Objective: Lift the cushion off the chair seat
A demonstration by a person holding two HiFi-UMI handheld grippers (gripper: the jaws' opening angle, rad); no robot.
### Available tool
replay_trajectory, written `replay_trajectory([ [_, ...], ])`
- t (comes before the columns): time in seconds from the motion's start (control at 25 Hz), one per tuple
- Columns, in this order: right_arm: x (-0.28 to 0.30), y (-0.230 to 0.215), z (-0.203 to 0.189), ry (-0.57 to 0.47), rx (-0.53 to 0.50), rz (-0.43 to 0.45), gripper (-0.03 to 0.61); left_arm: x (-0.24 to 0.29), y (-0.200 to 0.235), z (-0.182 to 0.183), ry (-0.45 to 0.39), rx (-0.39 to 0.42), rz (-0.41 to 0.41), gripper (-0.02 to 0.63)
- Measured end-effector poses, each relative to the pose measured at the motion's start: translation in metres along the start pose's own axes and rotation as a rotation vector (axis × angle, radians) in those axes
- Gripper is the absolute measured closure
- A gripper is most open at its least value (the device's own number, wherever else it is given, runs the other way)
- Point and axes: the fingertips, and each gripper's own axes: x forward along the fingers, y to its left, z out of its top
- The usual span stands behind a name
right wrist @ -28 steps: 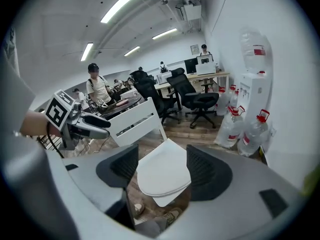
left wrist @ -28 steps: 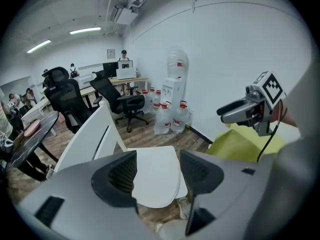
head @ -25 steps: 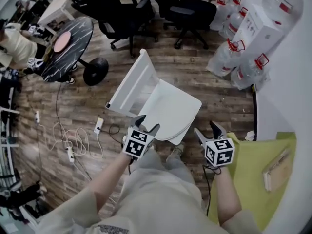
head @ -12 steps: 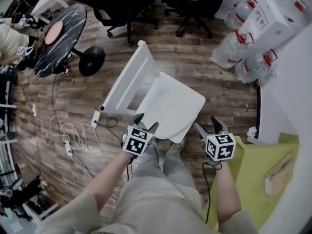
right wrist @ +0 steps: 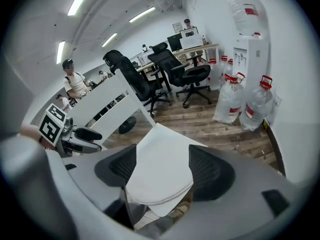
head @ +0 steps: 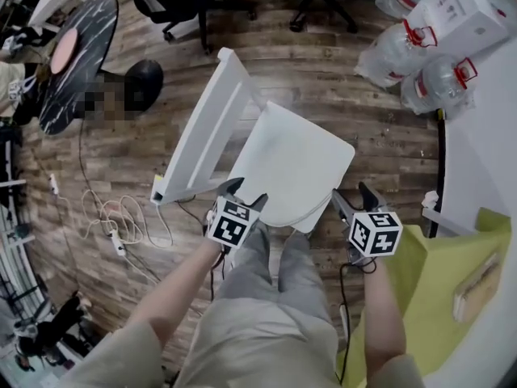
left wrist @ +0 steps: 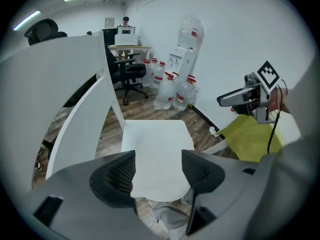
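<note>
Head view: left gripper (head: 246, 191) steeply downward

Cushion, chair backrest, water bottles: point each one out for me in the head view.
cushion (head: 297, 164), head view, middle of its white top face.
chair backrest (head: 199, 132), head view, middle of the broad white panel.
water bottles (head: 435, 87), head view, clear body of the bottle nearest the wall.

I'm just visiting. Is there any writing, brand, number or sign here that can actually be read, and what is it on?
No text here is legible.
White water dispenser: red print, too blurred to read.
Water jugs: red labels, too small to read.
Wall notice: too small to read.
Left gripper and right gripper: black-and-white square markers on their cubes, no words.
</note>
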Motion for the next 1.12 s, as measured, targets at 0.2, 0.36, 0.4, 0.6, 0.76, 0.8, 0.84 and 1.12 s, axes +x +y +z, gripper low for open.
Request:
replay_trajectory([
  [0.2, 0.045, -0.019, -0.015, 0.011, 0.02, -0.035, 0.253, 0.041, 0.017, -0.013, 0.018, -0.047, -0.033, 0.333],
  [0.36, 0.087, -0.036, -0.029, 0.048, 0.003, -0.054, 0.252, 0.076, 0.038, -0.029, 0.059, -0.042, -0.036, 0.333],
  [0.4, 0.098, -0.04, -0.033, 0.059, -0.001, -0.056, 0.25, 0.085, 0.043, -0.032, 0.067, -0.04, -0.034, 0.333],
  [0.6, 0.144, -0.059, -0.063, 0.124, -0.007, -0.059, 0.245, 0.126, 0.06, -0.054, 0.114, -0.053, -0.036, 0.333],
  [0.76, 0.179, -0.074, -0.081, 0.141, 0.011, -0.075, 0.242, 0.159, 0.074, -0.061, 0.137, -0.062, -0.05, 0.333],
  [0.8, 0.186, -0.077, -0.083, 0.136, 0.017, -0.077, 0.242, 0.166, 0.077, -0.062, 0.137, -0.065, -0.05, 0.333],
  [0.84, 0.193, -0.081, -0.086, 0.13, 0.022, -0.077, 0.242, 0.173, 0.08, -0.063, 0.137, -0.069, -0.049, 0.333],
  [1.12, 0.229, -0.119, -0.114, 0.118, 0.038, -0.09, 0.221, 0.228, 0.073, -0.083, 0.185, -0.092, -0.047, 0.33],
])
